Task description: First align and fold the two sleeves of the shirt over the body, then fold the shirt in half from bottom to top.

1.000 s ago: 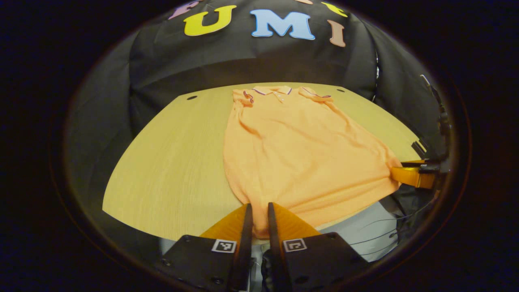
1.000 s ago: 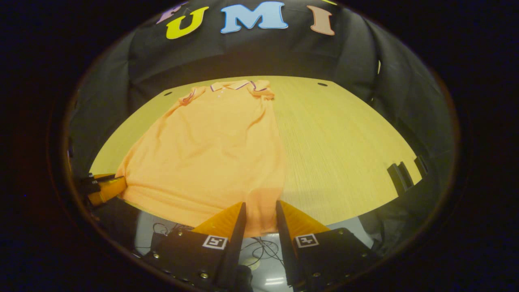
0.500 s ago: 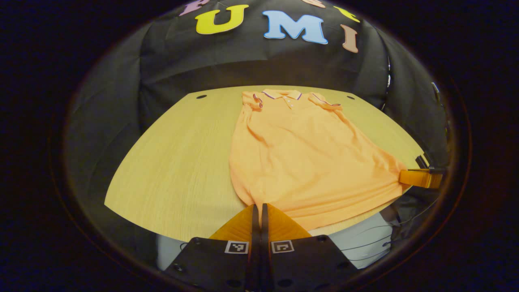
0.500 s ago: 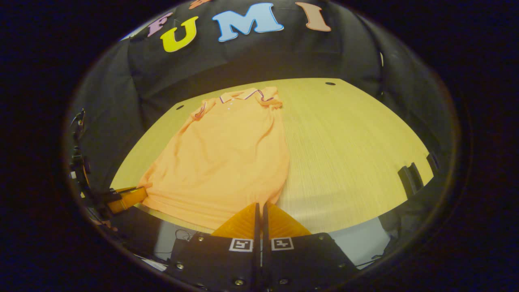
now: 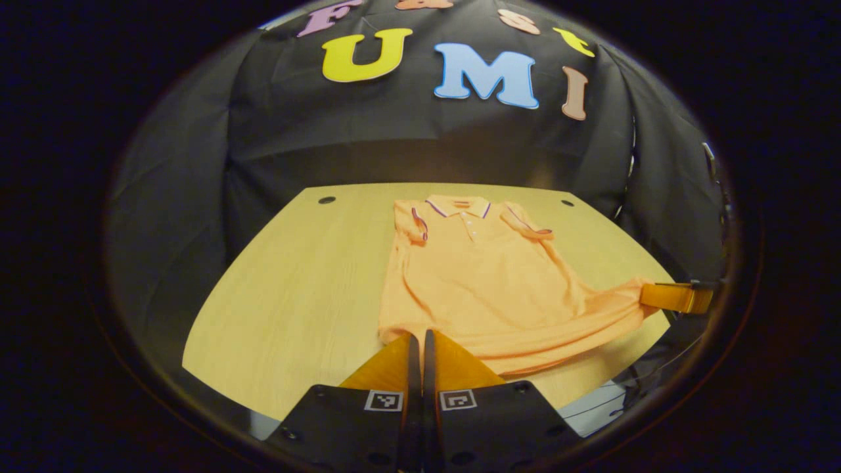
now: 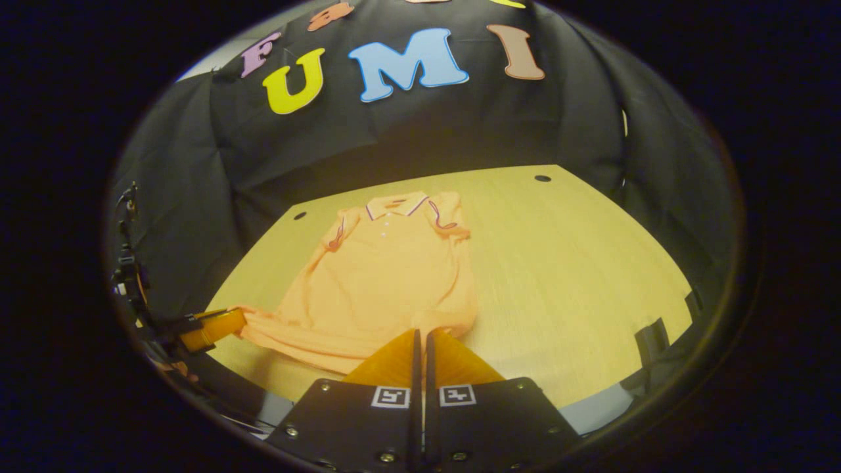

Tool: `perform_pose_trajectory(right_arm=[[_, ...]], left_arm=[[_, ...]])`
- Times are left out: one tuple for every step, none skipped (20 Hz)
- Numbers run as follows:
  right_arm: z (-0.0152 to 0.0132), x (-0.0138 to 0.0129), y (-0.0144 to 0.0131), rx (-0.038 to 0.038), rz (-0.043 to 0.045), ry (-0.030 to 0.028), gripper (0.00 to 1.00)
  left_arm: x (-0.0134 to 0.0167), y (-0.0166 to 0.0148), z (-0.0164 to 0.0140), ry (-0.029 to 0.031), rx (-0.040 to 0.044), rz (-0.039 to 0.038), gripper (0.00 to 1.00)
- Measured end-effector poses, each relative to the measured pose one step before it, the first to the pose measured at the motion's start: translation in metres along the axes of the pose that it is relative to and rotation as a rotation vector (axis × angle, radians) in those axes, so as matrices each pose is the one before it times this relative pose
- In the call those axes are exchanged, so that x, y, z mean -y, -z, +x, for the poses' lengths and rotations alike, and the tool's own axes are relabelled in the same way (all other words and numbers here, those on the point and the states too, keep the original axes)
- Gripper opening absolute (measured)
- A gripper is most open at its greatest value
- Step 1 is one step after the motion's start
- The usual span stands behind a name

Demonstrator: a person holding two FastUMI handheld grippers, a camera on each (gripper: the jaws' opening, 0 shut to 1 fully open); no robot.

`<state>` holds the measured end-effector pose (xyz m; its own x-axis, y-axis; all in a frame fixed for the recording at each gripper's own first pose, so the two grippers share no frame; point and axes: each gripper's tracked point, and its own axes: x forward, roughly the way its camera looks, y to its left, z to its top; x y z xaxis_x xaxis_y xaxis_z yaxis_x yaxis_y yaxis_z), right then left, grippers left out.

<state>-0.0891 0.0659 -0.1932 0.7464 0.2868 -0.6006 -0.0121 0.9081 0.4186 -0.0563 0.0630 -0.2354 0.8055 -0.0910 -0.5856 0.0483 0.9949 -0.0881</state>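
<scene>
Shirt (image 5: 479, 282) fabric, orange with a striped collar, lay on the wooden table (image 5: 295, 302), collar toward the booth's far wall and both short sleeves folded in over the body. The left gripper (image 5: 417, 338) was closed tight on the bottom hem at one corner, the cloth directly ahead of its fingers. The right gripper (image 6: 420, 334) was likewise pinched shut on the other bottom corner. Between the two, the hem hung raised off the table, apparently slack; its lifted edge was hard to trace.
</scene>
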Motion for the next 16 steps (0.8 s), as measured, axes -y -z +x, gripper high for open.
perform_pose_trajectory(right_arm=[[0.00401,-0.00115,-0.0116,0.00997,0.00492,0.00469,0.02],[0.00482,-0.00146,-0.01012,0.0099,0.00587,0.00442,0.02],[0.00523,-0.00029,-0.01152,0.0135,0.00415,0.00719,0.02],[0.00485,-0.00041,-0.00931,0.01131,0.00203,0.00918,0.02],[0.0057,0.00011,-0.00979,0.01063,0.00076,0.01039,0.02],[0.007,-0.00016,-0.00992,0.00997,0.00058,0.00943,0.02],[0.00682,-0.00031,-0.00979,0.00914,0.00241,0.00842,0.06],[0.00773,-0.00182,-0.00854,0.00536,0.0029,0.00447,0.02],[0.00703,-0.00157,-0.00811,0.00435,0.00334,0.00531,0.02],[0.00726,-0.00069,-0.00798,0.00329,0.0017,0.00794,0.02],[0.00796,-0.00046,-0.00823,0.00272,-0.00147,0.00839,0.02],[0.00749,-0.00122,-0.00703,0.00268,0.00094,0.00895,0.02],[0.00699,-0.00145,-0.00708,-0.00123,0.00158,0.00819,0.02],[0.00724,-0.00137,-0.00673,0.00236,0.00304,0.01094,0.02],[0.00712,-0.00102,-0.00774,-0.00023,0.0029,0.01027,0.02],[0.00829,-0.00057,-0.00602,0.00055,0.0026,0.01329,0.02]], left_arm=[[-0.00053,-0.01057,0.00545,0.00665,0.00912,0.00019,0.06],[0.00027,-0.01112,0.00653,0.01242,0.00683,-0.00199,0.06],[-0.00041,-0.0096,0.00637,0.00869,0.00701,-0.0026,0.06],[-0.00147,-0.01024,0.00661,0.00867,0.00716,-0.00268,0.06],[-0.00128,-0.00953,0.00699,0.00861,0.00585,-0.00364,0.06],[-0.00148,-0.00913,0.00768,0.00766,0.00627,-0.00442,0.06],[-0.00074,-0.00902,0.00882,0.00863,0.00365,-0.00438,0.06],[-0.00189,-0.00782,0.00861,0.0065,0.00385,-0.00623,0.06],[-0.00228,-0.0094,0.00947,0.00688,0.00409,-0.00739,0.06],[-0.00122,-0.00705,0.00999,0.00778,0.00264,-0.0065,0.06],[-0.0016,-0.00745,0.00913,0.00816,-0.00023,-0.00581,0.06],[-0.00197,-0.00767,0.01018,0.00839,0.00046,-0.00501,0.06],[-0.00217,-0.00702,0.00977,0.00768,-0.00425,0.00065,0.06],[-0.00106,-0.00506,0.01036,0.00833,-0.00601,0.00266,0.06],[-0.00121,-0.00477,0.00994,0.01062,-0.00602,0.00256,0.06],[-0.00144,-0.00547,0.00913,0.01196,-0.00569,0.00251,0.06]])
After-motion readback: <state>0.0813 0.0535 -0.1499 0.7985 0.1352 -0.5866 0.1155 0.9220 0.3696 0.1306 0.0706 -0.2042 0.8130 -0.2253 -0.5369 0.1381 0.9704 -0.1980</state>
